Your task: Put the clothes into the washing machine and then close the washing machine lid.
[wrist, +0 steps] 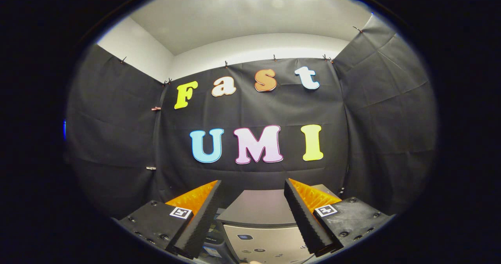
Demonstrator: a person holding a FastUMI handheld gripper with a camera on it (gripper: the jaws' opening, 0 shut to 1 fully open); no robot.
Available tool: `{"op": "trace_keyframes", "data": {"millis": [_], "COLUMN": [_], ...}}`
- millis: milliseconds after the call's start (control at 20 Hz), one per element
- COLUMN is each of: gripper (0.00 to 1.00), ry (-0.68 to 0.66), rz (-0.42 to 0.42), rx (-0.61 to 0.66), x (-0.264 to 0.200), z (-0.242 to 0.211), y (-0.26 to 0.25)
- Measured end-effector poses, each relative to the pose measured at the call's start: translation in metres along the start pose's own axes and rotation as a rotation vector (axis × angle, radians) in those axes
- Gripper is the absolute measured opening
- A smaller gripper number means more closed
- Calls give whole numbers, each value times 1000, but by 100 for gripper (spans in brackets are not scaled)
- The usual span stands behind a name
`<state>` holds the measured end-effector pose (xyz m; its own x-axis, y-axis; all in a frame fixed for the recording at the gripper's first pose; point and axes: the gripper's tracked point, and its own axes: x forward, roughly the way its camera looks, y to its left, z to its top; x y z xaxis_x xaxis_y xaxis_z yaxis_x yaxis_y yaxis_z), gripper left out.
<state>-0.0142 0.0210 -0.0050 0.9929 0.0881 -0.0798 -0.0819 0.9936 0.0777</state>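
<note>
My gripper [252, 185] is open, its two fingers spread wide with nothing between them. It is held high and level, facing the booth's back wall. Below and just ahead of the fingers stands the washing machine [260, 232], a grey box seen from above. Its flat dark grey lid [258, 207] lies shut on top. Under the lid runs the pale front control panel [266, 244] with small buttons. No clothes can be made out.
Black cloth walls [117, 146] close in the booth on the left, back and right, with a white ceiling above. A dark object with a label [213, 246] sits low beside the machine, behind the left finger.
</note>
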Motion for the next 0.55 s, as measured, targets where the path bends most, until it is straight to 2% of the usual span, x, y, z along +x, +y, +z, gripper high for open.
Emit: {"op": "trace_keyframes", "data": {"millis": [350, 550], "gripper": [98, 98], "ry": [-5, -10], "rz": [-57, -33], "rx": [13, -1], "x": [-19, -17], "z": [2, 3], "y": [-22, -15]}}
